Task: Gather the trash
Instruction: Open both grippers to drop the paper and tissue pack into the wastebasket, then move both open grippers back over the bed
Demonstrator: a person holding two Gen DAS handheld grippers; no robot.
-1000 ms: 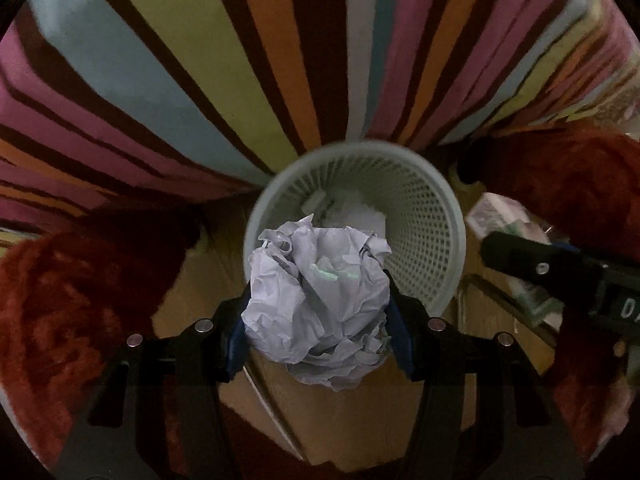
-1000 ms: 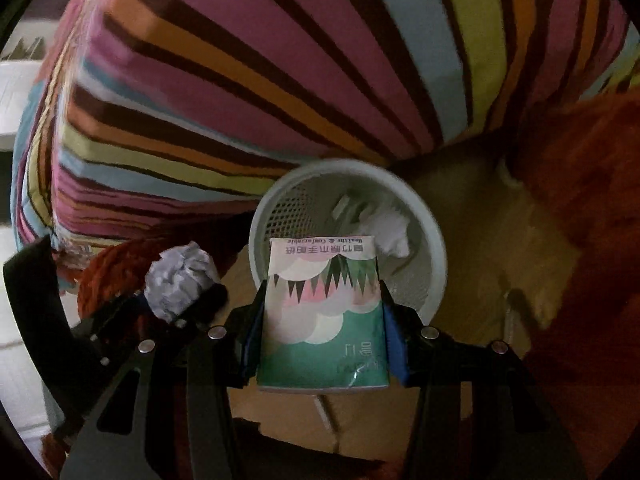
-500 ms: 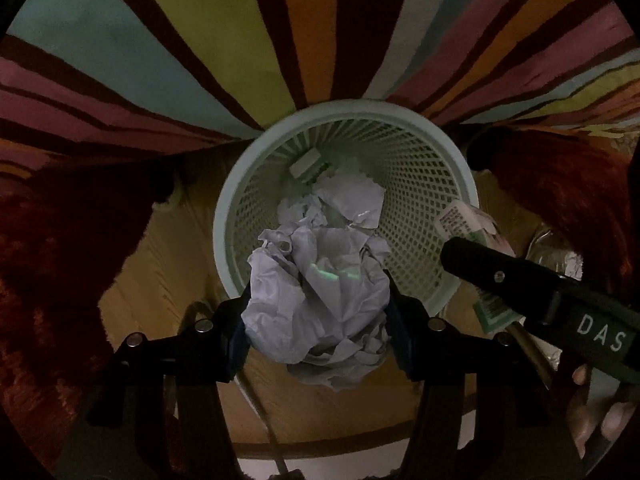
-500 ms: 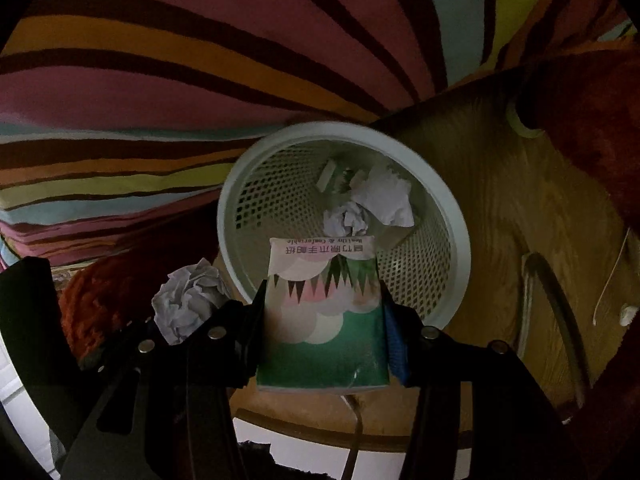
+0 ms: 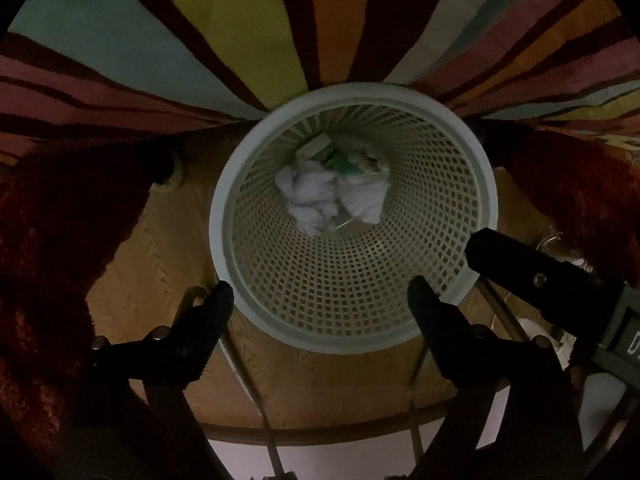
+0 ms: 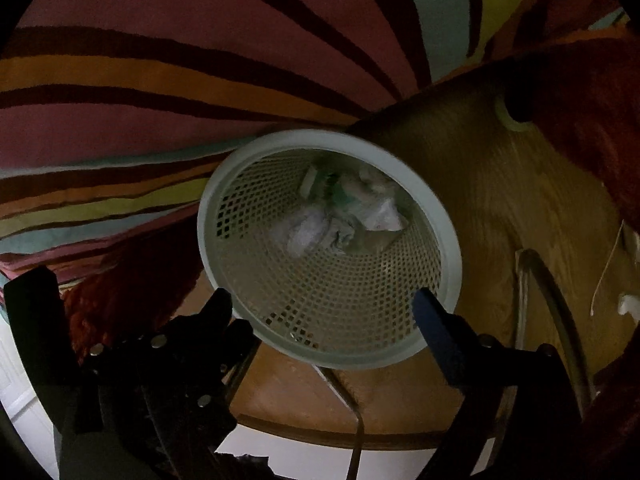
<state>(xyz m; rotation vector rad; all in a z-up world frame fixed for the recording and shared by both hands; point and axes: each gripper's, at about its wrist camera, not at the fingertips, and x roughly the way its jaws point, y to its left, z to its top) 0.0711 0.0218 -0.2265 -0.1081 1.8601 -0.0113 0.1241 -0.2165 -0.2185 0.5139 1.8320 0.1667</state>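
In your left wrist view, the wooden floor (image 5: 168,264) is dim and brown, with a striped rug (image 5: 248,36) fanning across the top and dark red shaggy fabric (image 5: 60,240) at both sides. A pale mesh wastebasket (image 5: 356,332) stands on the wood against the rug's edge. Your left claw (image 5: 320,296) points steeply down over the basket's near rim, its jaws opening and standing wide with nothing between them. The crumpled paper ball (image 5: 310,198) lies at the basket bottom, touching a green and white packet (image 5: 352,166) and other pale scraps. Your right claw (image 5: 536,276) comes in from the right, one black finger over the rim

In your right wrist view, the same basket (image 6: 240,292) looks tilted, with the rug (image 6: 200,92) above and to the left and the wood floor (image 6: 480,208) to the right. Thin metal tubes (image 6: 560,308) cross the wood near the basket. Your right claw (image 6: 324,304) also points steeply down at the near rim, its jaws opening and wide apart, empty, one blue pad (image 6: 432,328) showing. The paper ball (image 6: 308,232) and the packet (image 6: 344,196) rest together at the bottom, blurred. Your left claw (image 6: 168,344) sits dark at lower left, just beside the basket; from here you cannot tell how its jaws stand
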